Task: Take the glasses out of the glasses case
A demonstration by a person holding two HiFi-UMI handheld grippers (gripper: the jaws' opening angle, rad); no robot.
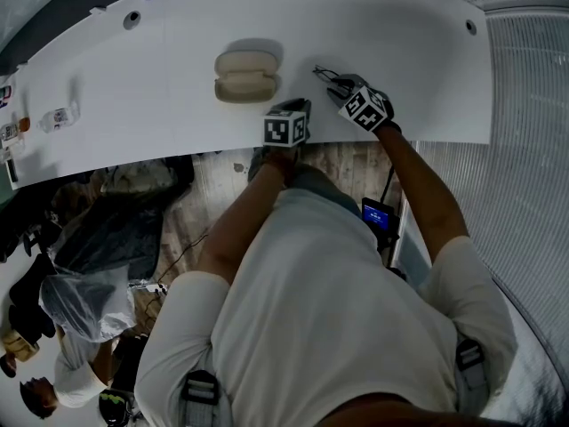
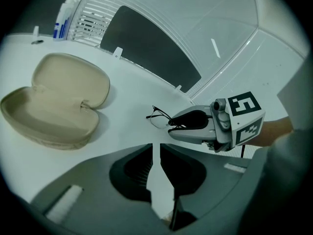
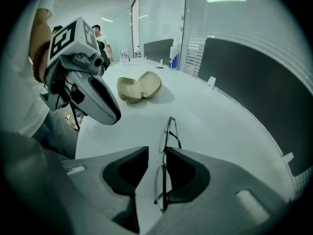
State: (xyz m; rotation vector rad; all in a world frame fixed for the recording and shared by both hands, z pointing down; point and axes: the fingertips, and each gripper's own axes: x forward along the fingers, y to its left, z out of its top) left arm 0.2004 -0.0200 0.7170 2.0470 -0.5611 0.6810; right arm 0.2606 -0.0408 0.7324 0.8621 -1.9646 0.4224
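Observation:
A beige glasses case (image 1: 246, 76) lies open and empty on the white table (image 1: 160, 96); the left gripper view shows its two shells (image 2: 54, 102) spread flat. Thin black-rimmed glasses (image 1: 322, 75) rest on the table to the right of the case. My right gripper (image 3: 156, 155) stands open around them: the glasses (image 3: 168, 136) lean against the right jaw, and a gap shows on the left side. The left gripper view shows the same glasses (image 2: 159, 117) at that gripper's tips. My left gripper (image 2: 156, 153) hovers near the table's front edge, its jaws slightly apart with nothing between them.
A bottle (image 2: 59, 23) stands at the table's far edge, and small items (image 1: 60, 116) lie at its left end. The table's front edge (image 1: 178, 154) runs just below both grippers. Bags and a person (image 1: 53, 363) are on the floor to the left.

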